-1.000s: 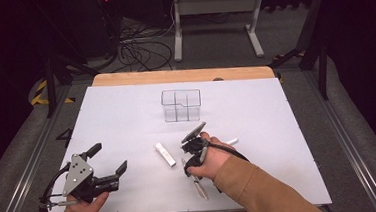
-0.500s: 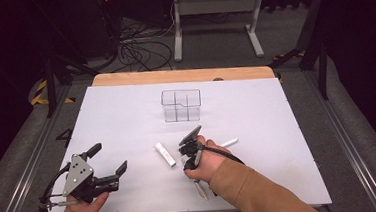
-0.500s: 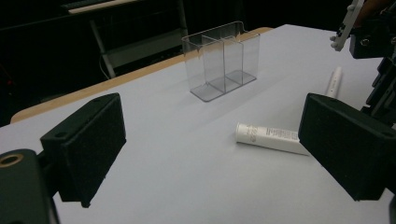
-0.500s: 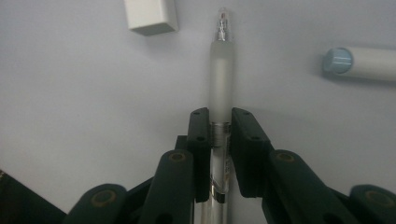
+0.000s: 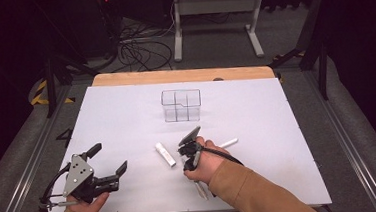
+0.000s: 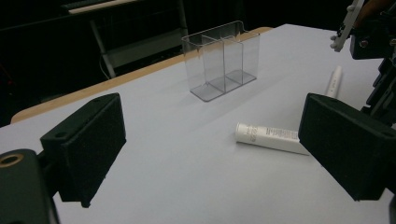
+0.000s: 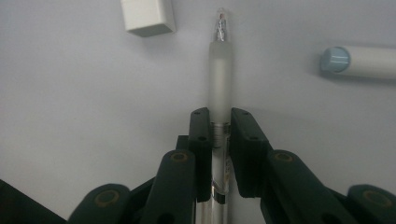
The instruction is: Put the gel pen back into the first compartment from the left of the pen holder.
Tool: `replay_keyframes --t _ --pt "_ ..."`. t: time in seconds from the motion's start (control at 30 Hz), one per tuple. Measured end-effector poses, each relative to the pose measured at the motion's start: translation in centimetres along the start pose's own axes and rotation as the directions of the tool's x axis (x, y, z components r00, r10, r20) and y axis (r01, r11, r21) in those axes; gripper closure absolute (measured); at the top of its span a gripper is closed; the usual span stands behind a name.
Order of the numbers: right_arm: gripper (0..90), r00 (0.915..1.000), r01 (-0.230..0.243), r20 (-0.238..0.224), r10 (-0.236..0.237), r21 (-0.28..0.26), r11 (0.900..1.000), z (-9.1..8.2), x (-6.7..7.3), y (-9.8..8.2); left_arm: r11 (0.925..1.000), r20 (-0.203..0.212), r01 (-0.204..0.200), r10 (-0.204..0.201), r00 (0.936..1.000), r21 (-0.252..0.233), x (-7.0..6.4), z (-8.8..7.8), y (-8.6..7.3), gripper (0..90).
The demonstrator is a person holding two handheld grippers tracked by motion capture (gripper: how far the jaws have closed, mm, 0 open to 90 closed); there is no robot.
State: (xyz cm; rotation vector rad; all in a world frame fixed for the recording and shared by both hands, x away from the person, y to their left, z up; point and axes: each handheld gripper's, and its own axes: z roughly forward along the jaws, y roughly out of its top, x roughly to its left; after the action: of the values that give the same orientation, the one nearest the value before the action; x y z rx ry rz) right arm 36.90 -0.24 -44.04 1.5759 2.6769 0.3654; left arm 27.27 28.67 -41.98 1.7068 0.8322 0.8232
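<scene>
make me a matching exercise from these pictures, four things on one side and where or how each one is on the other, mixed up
Things:
1. pen
2. clear organizer
3. white tube
4. left tool

States:
A. open, holding nothing
B. standing upright toward the table's far side
C. clamped between the right tool's jaws
D. lying flat on the table, between the two tools

Pairs: 1-C, 2-B, 3-D, 4-A
</scene>
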Motion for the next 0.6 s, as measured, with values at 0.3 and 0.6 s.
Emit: replay_keyframes --t 0.3,0.6 --pt "80.2 1.0 -0.003 -0.003 0.003 0.0 1.0 0.01 -0.05 0.02 1.0 0.0 -0.001 0.001 1.0 0.0 -0.02 -0.01 0.02 8.3" --pt "80.3 0.9999 -0.013 -0.007 0.013 0.0 1.0 -0.12 -0.18 -0.06 1.0 0.0 0.0 0.0 1.0 -0.001 0.0 -0.01 0.01 8.3"
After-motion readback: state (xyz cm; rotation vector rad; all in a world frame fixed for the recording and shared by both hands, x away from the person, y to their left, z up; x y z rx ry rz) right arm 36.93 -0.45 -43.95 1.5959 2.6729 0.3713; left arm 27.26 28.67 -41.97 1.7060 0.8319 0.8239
